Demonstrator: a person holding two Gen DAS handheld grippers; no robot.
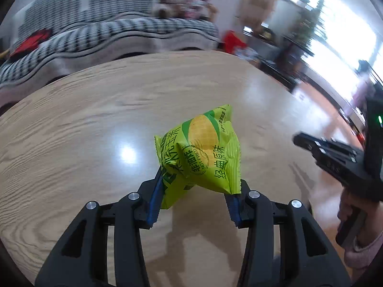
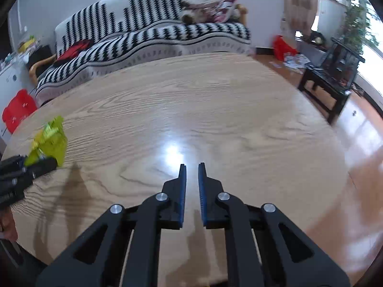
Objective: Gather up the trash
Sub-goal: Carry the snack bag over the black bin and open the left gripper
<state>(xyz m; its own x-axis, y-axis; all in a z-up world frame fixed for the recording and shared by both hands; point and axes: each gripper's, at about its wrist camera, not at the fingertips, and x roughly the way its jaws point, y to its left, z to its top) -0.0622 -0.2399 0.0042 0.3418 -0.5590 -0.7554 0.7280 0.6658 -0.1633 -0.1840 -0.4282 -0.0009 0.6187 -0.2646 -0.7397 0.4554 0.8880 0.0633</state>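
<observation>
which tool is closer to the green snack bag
Left. The left tool is clamped on the green snack bag; the right tool is shut, empty, off to the side.

A: What trash shows here?

B: 1 snack packet [image 1: 203, 148], bright yellow-green, crinkled and puffed, printed with a yellow corn cob, green Chinese characters and a round "NOT FRIED" stamp.

A: Its pose?

B: Raised off the wooden tabletop [image 1: 83, 124], tilted, its lower edges pinched, a serrated seam down the right side. The right wrist view shows it far left.
</observation>
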